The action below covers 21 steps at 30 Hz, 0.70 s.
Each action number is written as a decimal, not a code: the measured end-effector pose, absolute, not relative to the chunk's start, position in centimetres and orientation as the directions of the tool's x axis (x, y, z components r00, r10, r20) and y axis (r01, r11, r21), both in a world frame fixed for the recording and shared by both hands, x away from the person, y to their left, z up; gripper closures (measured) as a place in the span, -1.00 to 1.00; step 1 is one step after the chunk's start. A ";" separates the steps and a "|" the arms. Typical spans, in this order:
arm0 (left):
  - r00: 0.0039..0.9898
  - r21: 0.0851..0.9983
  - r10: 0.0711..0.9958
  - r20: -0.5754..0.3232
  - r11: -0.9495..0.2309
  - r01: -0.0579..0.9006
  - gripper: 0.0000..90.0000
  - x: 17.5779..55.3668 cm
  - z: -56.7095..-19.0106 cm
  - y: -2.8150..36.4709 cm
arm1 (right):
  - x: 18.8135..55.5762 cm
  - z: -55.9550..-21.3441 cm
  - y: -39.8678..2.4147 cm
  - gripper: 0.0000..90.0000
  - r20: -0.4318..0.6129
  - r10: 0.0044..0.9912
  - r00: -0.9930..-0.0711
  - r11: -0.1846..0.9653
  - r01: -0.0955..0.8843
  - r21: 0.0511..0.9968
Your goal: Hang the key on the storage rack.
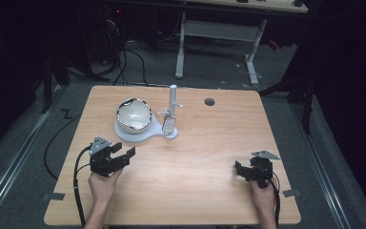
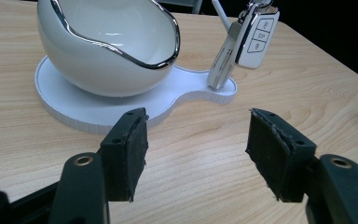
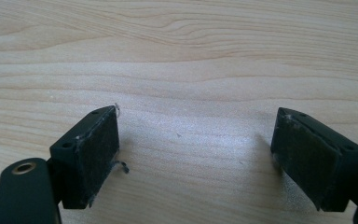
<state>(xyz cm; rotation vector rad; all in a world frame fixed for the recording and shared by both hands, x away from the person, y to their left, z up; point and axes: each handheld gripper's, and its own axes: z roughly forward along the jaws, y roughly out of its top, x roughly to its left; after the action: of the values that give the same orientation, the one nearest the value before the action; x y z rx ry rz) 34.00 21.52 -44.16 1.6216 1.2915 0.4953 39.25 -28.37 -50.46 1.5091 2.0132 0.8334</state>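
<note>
A white egg-shaped bowl [image 1: 133, 114] with a chrome rim sits on a flat white base [image 1: 156, 133] at the back left of the wooden table [image 1: 195, 157]. From a thin white post [image 1: 173, 97] on that base hangs a white car key fob [image 1: 168, 125]. My left gripper [image 1: 125, 152] is open and empty in front of the base, pointing toward it. In the left gripper view the bowl [image 2: 107, 42] and fob [image 2: 256, 37] lie beyond the gripper [image 2: 198, 121]. My right gripper [image 1: 239, 171] rests open at the front right, over bare wood [image 3: 198, 116].
A dark round hole [image 1: 209, 101] is set in the tabletop near the back edge. Beyond the table stands another desk frame [image 1: 217, 31] with white legs, and cables [image 1: 124, 67] run over the grey floor.
</note>
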 end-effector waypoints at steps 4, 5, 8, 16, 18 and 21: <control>0.353 0.859 0.903 -0.243 0.031 0.511 -0.15 34.0 -44.3 21.5 | 39.3 -50.5 -28.4 -0.66 -0.021 0.962 -0.272 0.203 0.665 0.719; 0.353 0.858 0.903 -0.245 0.033 0.513 -0.15 34.0 -44.4 21.6 | 39.3 -50.5 -28.4 -0.66 -0.021 0.962 -0.272 0.203 0.665 0.719; 0.350 0.854 0.904 -0.246 0.031 0.519 -0.15 34.0 -44.6 21.6 | 39.3 -50.5 -28.4 -0.66 -0.021 0.962 -0.272 0.203 0.665 0.719; 0.347 0.848 0.906 -0.244 0.026 0.529 -0.15 34.1 -44.9 21.5 | 39.3 -50.5 -28.4 -0.66 -0.021 0.962 -0.271 0.203 0.665 0.719; 0.347 0.846 0.905 -0.244 0.024 0.532 -0.15 34.2 -45.0 21.4 | 39.3 -50.5 -28.4 -0.66 -0.021 0.962 -0.271 0.203 0.665 0.719; 0.343 0.841 0.906 -0.249 0.027 0.540 -0.15 34.3 -45.3 21.4 | 39.2 -50.5 -28.4 -0.66 -0.021 0.962 -0.271 0.203 0.666 0.718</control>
<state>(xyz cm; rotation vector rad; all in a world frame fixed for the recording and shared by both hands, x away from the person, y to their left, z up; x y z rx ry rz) 34.32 21.38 -45.30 1.6406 1.3204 0.4744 39.25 -28.37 -50.46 1.5098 2.0132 0.8334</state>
